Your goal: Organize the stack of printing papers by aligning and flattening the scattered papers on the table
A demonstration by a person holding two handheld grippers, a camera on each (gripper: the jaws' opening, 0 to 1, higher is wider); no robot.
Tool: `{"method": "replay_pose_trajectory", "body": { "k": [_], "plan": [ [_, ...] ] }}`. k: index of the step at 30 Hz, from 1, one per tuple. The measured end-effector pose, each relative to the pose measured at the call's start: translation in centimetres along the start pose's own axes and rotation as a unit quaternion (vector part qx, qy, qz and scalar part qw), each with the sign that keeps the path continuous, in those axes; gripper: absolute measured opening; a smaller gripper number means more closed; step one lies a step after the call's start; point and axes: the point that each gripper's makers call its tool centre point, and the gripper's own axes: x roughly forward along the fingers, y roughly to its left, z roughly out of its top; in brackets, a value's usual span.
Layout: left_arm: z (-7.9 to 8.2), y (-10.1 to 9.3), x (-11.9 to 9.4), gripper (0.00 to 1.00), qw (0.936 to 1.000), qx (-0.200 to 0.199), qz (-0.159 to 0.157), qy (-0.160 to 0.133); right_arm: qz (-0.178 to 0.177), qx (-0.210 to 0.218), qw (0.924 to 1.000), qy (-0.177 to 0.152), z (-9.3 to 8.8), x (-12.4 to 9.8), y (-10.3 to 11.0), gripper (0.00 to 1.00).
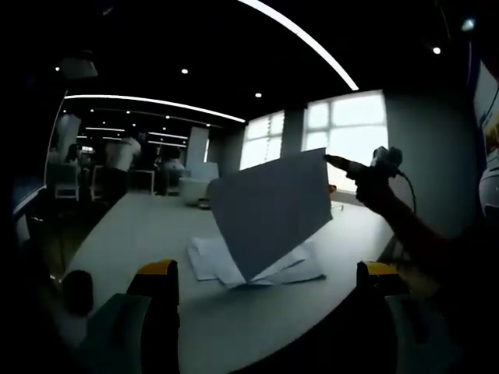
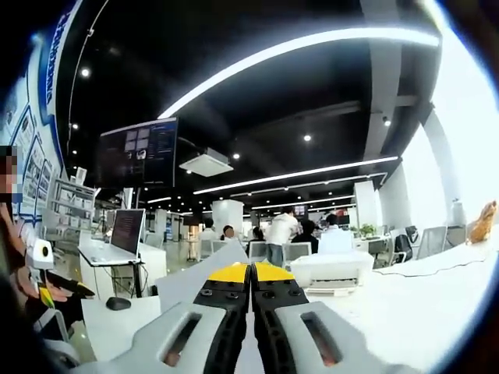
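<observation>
Lifting a single sheet of printing paper [image 1: 273,210] by its upper corner, right gripper [image 1: 343,164] reaching in from the right of the left gripper view, sheet hanging tilted with its lower edge touching the loose pile of papers [image 1: 257,269] on the pale table [image 1: 148,234]. In the right gripper view, yellow-tipped jaws pressed together, a grey paper edge rising just behind the right gripper [image 2: 251,274]; pinched sheet, by the look of it. Left gripper [image 1: 265,273] held low and near, jaws spread wide, nothing between them, pile lying ahead between the two tips.

Pile still fanned, corners poking out at different angles, not yet squared. Office beyond: monitor [image 2: 140,152] overhead, laptop [image 2: 125,234] on a desk, printer [image 2: 331,273] on the table's far side, people standing in the background.

Risks from here, as judged: thin sheet held at one corner only, so likely to fold, crease or swing if lowered fast; lower edge dragging across the pile and pushing the sheets beneath further askew; corner slipping from the pinch and the sheet fluttering off line. Wide-open left gripper free to steady the pile, though a careless press liable to crumple an overhanging corner rather than flatten it.
</observation>
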Motion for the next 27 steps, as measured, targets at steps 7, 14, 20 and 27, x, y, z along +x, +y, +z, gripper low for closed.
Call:
{"method": "replay_pose_trajectory", "body": {
  "k": [7, 14, 20, 27],
  "plan": [
    [0.09, -0.03, 0.12, 0.97, 1.0000, 0.000, -0.001, 0.000, 0.000, -0.002, 1.0000, -0.002, 0.31, 0.11, -0.06, 0.00],
    [0.00, -0.02, 0.28, 0.97, 1.0000, 0.000, -0.002, 0.001, 0.004, -0.005, 0.9999, -0.007, 0.91, 0.16, 0.47, 0.00],
    [-0.17, -0.09, 0.34, 0.97, 1.0000, -0.002, -0.004, 0.002, 0.006, -0.005, 0.9999, -0.008, 0.99, 0.20, 0.58, 0.00],
    [-0.34, -0.20, 0.40, 0.97, 1.0000, -0.003, -0.005, 0.003, 0.008, -0.005, 0.9999, -0.008, 0.95, 0.18, 0.85, 0.00]
  ]
}}
